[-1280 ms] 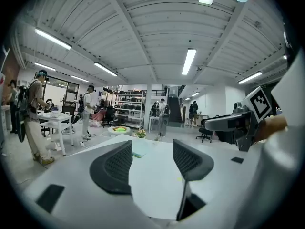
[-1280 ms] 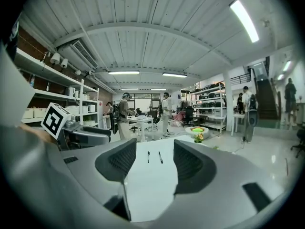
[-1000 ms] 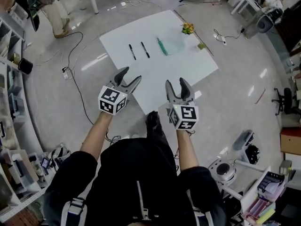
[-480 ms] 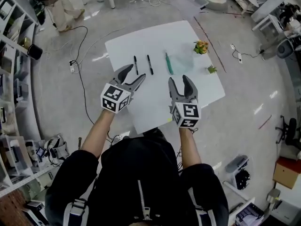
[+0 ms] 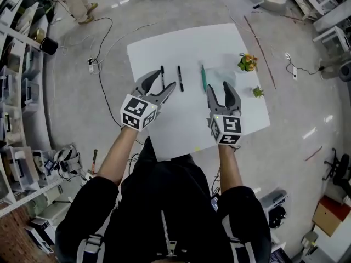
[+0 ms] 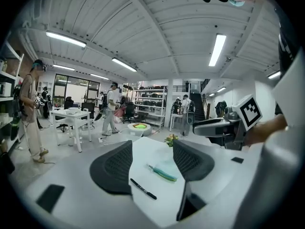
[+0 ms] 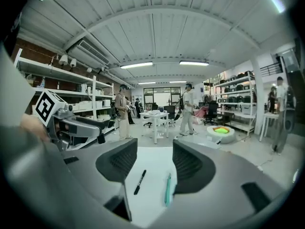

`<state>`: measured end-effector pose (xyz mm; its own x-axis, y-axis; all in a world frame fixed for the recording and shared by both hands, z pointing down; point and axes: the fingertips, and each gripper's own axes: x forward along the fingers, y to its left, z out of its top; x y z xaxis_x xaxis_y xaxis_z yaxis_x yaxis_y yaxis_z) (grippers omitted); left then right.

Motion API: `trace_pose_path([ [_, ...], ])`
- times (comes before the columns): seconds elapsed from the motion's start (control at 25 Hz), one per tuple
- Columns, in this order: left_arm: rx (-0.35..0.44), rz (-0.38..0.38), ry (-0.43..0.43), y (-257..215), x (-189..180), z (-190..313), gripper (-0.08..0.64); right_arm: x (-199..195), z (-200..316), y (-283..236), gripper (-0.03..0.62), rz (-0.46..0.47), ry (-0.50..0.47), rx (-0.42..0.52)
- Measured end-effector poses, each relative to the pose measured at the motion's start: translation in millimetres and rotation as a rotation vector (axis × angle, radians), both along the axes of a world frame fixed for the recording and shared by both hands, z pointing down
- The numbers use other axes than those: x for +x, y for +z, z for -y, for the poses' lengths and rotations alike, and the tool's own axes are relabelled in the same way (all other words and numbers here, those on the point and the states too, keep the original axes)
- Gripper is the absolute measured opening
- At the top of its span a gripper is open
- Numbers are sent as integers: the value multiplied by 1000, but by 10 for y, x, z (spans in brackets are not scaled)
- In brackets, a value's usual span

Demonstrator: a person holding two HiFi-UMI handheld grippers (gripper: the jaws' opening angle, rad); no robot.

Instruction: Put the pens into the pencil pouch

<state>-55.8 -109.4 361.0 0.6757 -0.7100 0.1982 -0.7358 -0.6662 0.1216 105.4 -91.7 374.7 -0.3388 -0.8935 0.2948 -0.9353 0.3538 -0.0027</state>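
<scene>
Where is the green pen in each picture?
Head view: green pen above the middle, just ahead of the right gripper.
Left gripper view: green pen low centre, between the open jaws.
Right gripper view: green pen low centre, near the right-hand jaw.
Shared landmark: the white table under it.

The white surface [image 5: 189,44] carries few things. A black pen [image 5: 162,73] and a second black pen [image 5: 180,79] lie parallel, near each other. To their right, a green pen [image 5: 203,78] lies at the edge of a clear pouch [image 5: 219,76]. Near the right edge sit a small flower bunch [image 5: 248,62] and a green sprig [image 5: 256,92].
</scene>
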Motion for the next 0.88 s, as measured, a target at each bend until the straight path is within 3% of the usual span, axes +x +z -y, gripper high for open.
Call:
trace_pose_path([
  [0.6,-90,34,93,686,234,457,270,188,288,644,224,-54,57,-146],
  [0.88,-152,43,96,1028,274,595,269,169,372,1053,213,-99,24,-216],
])
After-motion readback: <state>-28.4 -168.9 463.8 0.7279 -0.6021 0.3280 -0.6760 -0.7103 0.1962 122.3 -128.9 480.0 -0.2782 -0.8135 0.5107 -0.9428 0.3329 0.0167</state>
